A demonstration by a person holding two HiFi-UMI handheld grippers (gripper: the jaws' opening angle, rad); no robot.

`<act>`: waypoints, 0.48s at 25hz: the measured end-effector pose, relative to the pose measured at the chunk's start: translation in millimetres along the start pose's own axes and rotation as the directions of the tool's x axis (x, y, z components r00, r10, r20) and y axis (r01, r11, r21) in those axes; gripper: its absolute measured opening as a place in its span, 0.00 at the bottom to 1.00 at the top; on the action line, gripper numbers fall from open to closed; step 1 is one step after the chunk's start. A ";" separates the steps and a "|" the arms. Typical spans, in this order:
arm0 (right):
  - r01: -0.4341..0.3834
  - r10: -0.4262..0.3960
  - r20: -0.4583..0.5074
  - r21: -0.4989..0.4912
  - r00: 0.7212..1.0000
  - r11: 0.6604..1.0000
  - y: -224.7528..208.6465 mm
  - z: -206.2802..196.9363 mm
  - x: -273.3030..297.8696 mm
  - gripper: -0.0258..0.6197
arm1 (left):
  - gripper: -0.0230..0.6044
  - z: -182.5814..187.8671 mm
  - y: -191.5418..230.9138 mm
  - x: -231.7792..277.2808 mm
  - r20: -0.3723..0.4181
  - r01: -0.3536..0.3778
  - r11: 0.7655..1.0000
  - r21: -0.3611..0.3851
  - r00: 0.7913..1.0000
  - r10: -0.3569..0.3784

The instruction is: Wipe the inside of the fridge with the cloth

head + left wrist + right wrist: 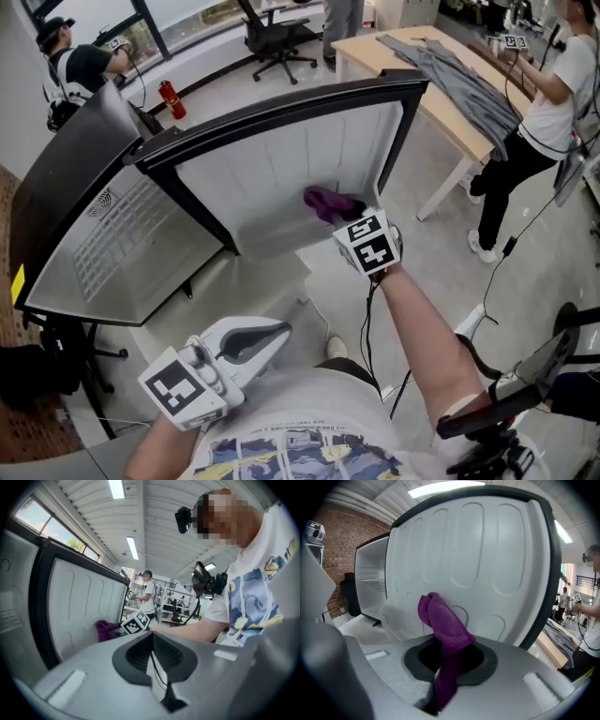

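Head view: a person stands before the open fridge (103, 234), a gripper in each hand. The right gripper (345, 212) reaches forward on an outstretched arm, its jaws pinching the purple cloth (323, 200), whose bunched free end sits at the lower part of the fridge's white ribbed inner panel (281, 159), framed in black. In the right gripper view, the cloth (443, 620) rises from between the closed jaws of the right gripper (445, 656) and folds over in front of the panel (487, 564); whether it actually touches the surface cannot be told. The shelved compartment (370, 583) lies to the panel's left. The left gripper (274, 332) is held low, close to the person's torso and well apart from the fridge. In its own view, the left gripper (152, 639) has its jaws pressed together with nothing between them. Behind the fridge, a wooden bench (394, 52) carries a grey fabric (464, 84), and a red fire extinguisher (171, 98) stands on the floor.
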State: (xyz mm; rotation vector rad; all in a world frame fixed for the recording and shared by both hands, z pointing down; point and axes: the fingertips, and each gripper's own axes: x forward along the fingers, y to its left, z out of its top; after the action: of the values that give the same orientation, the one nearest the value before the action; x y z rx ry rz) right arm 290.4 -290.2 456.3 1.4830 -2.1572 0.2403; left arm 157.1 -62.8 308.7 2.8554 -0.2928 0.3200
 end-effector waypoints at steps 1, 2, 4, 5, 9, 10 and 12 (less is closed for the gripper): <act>0.010 -0.010 -0.003 0.000 1.000 1.000 -6.2 -2.1 -2.2 0.12 | 0.05 -1.5 1.0 2.3 -0.005 0.001 1.000 0.013 1.000 -0.001; 0.019 -0.019 -0.006 -0.001 1.000 1.000 -12.2 -4.4 -4.7 0.12 | 0.05 -3.8 2.3 4.4 -0.010 0.002 1.000 0.030 1.000 -0.001; 0.036 -0.036 -0.013 -0.003 0.999 0.999 -23.9 -8.4 -9.6 0.12 | 0.05 -4.9 2.3 10.3 -0.014 0.006 0.999 0.049 1.000 -0.005; 0.044 -0.045 -0.014 -0.003 0.999 0.999 -29.3 -9.3 -11.7 0.12 | 0.05 -3.6 1.6 13.7 -0.011 0.009 0.999 0.052 1.000 -0.008; 0.065 -0.065 -0.015 -0.006 0.998 0.998 -46.0 -11.3 -19.9 0.12 | 0.05 1.4 -1.2 26.6 0.000 0.017 0.998 0.052 1.000 -0.017; 0.066 -0.067 -0.016 -0.009 0.998 0.998 -48.8 -12.5 -22.4 0.12 | 0.05 1.7 -2.7 30.3 -0.002 0.021 0.998 0.054 1.000 -0.021; 0.067 -0.068 -0.016 -0.015 0.998 0.998 -53.0 -15.2 -26.9 0.12 | 0.05 1.7 -5.8 37.5 -0.002 0.029 0.998 0.058 1.000 -0.028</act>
State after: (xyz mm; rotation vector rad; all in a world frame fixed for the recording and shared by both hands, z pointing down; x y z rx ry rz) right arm 350.8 -282.3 448.7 1.5378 -2.0879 0.2120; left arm 194.6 -64.1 314.8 2.9136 -0.2462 0.3303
